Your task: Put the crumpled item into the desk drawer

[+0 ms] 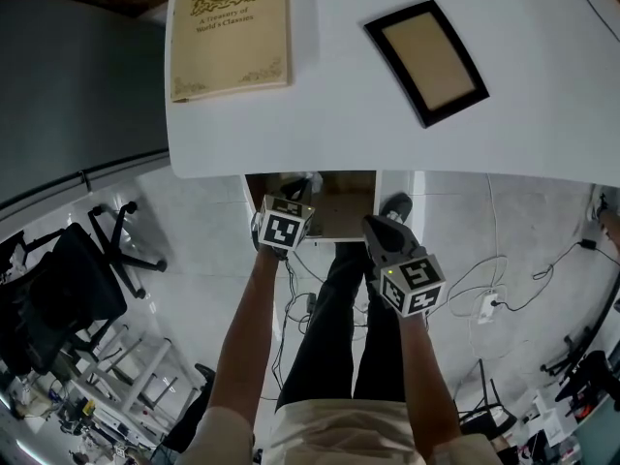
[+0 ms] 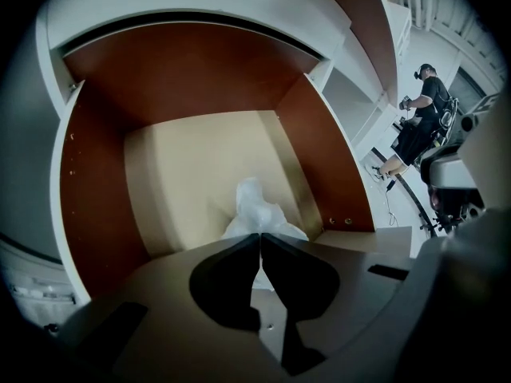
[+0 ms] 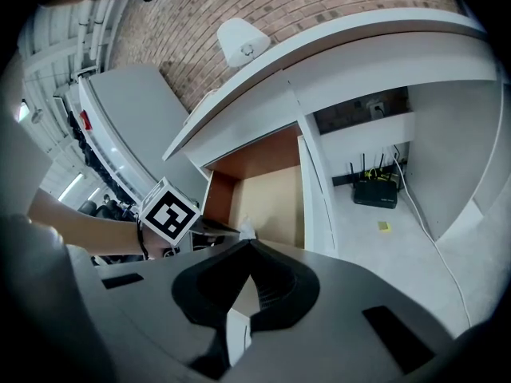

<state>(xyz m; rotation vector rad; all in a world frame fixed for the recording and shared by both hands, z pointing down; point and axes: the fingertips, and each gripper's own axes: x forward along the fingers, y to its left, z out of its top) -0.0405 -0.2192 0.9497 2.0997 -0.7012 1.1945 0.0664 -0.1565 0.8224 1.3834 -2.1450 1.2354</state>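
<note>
The desk drawer (image 1: 339, 209) stands pulled open under the white desk's front edge (image 1: 291, 168), showing red-brown walls and a tan floor (image 2: 192, 174). My left gripper (image 1: 294, 198) reaches into it and is shut on the white crumpled item (image 2: 254, 207), which sticks out past the closed tips (image 2: 260, 234) above the drawer floor. My right gripper (image 1: 376, 226) hangs to the right, just outside the drawer, shut with nothing in it (image 3: 251, 242). The right gripper view shows the left gripper's marker cube (image 3: 169, 211), the drawer (image 3: 271, 194) and a bit of the crumpled item (image 3: 246, 228).
On the desk top lie a tan book (image 1: 231, 29) and a black picture frame (image 1: 426, 61). A black office chair (image 1: 77, 279) stands at the left. Cables and a power strip (image 1: 487, 305) lie on the floor; a black router (image 3: 373, 190) sits under the desk.
</note>
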